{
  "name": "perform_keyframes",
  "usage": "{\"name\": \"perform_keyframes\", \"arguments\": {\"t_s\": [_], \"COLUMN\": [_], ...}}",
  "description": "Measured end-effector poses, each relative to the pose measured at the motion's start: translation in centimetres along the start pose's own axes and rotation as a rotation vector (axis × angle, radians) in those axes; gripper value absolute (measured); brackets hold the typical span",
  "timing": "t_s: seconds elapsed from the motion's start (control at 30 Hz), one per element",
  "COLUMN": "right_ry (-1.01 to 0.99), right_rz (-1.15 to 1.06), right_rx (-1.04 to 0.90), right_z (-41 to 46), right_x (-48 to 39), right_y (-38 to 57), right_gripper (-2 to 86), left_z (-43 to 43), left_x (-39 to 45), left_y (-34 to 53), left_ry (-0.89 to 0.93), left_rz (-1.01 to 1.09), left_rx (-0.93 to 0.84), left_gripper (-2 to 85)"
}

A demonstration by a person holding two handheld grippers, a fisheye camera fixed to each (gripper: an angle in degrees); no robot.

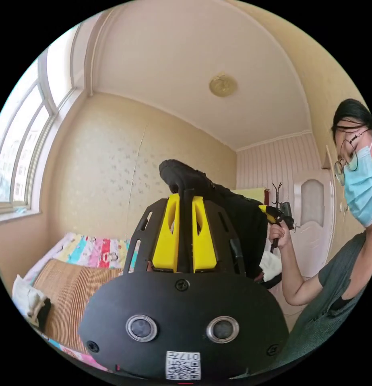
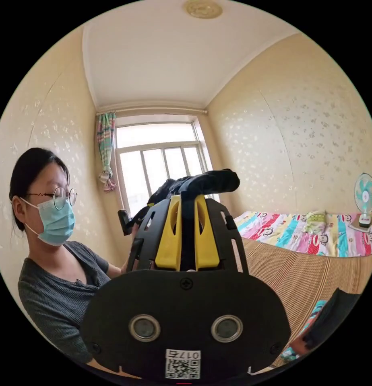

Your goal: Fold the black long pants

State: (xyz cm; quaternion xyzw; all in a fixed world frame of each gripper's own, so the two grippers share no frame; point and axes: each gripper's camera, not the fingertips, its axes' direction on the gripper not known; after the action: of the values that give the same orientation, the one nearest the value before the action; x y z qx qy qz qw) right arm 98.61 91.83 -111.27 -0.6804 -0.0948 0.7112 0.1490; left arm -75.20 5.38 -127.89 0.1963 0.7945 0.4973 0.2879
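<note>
Holding the black long pants (image 1: 234,217) aloft above the bed (image 2: 315,265), the left gripper (image 1: 185,197) and right gripper (image 2: 189,201) each pinch cloth that bunches at their twelve o'clock, so the lifting step looks underway and next calls for laying them flat.

L gripper (image 1: 185,201), R gripper (image 2: 188,207): jaws seemingly clamped.

Home bedroom: bed (image 2: 315,277) with cartoon-print sheet (image 2: 306,235) and woven mat, curtained window (image 2: 153,161), wallpapered walls, panel door (image 1: 311,217).
</note>
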Motion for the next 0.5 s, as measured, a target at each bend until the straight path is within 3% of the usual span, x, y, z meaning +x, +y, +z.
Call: {"name": "perform_keyframes", "arguments": {"t_s": [0.1,0.17,0.33,0.4,0.5], "right_ry": [0.003,-0.126,-0.128,-0.088,-0.213], "right_rz": [-0.09,-0.163,-0.229,-0.2,-0.099], "right_rx": [0.145,0.23,0.231,0.209,0.175], "right_z": [-1.5,-2.7,-2.7,-1.6,1.2], "right_x": [-5.6,-8.2,-11.3,-11.6,-8.5], "right_y": [-3.4,-5.9,-11.8,-13.3,-14.2], "right_gripper": [3.4,3.8,4.6,4.8,5.0], "left_z": [-2.7,-3.5,-3.5,-2.8,-0.8], "left_x": [3.1,3.7,3.6,3.0,0.4], "left_y": [-5.4,-8.7,-16.2,-16.6,-14.5], "left_ry": [0.047,0.101,0.227,0.216,0.195], "left_rz": [0.063,0.102,0.14,0.126,0.11], "left_rx": [0.148,0.189,0.179,0.168,0.145], "left_gripper": [5.2,5.2,5.3,5.3,5.4]}}
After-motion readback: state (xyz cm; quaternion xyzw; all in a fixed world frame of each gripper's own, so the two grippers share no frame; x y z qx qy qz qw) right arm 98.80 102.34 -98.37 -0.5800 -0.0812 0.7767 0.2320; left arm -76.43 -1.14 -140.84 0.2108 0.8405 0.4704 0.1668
